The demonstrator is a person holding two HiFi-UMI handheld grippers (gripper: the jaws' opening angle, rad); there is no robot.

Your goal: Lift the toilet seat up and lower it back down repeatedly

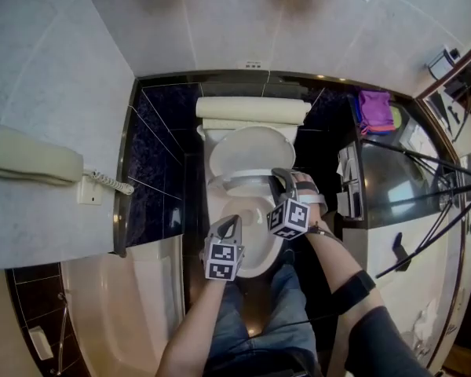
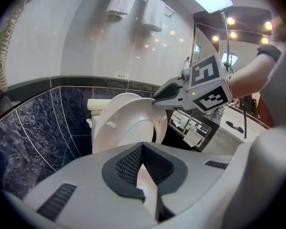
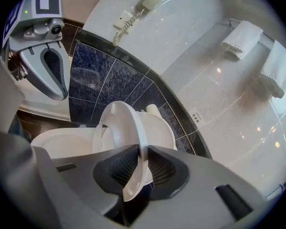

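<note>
**A:** Item?

**B:** Toilet seat (image 3: 126, 123), white ring, hinged at the back of the bowl (image 1: 255, 261). It stands steeply tilted off the bowl, in front of the raised lid (image 1: 251, 149).

**A:** Direction and long axis?

**B:** The long axis runs from the hinge to the free front edge. The hinge end is low, by the tank (image 1: 251, 110). The front edge points up and back toward the person.

**A:** Handling?

**B:** It looks like stiff moulded plastic, probably light. The glossy finish is likely slippery under the pads. It swings only about the hinge and would likely drop and slam if let go.

**A:** Where to take hold?

**B:** The front rim, farthest from the hinge, pinched across its thin edge.

**A:** Holders?

**B:** The right hand-held gripper (image 3: 142, 149) is closed on that front rim, with the edge between its pads. The left hand-held gripper (image 2: 142, 147) hangs over the bowl's near side, its jaw tips together and nothing in them.
</note>
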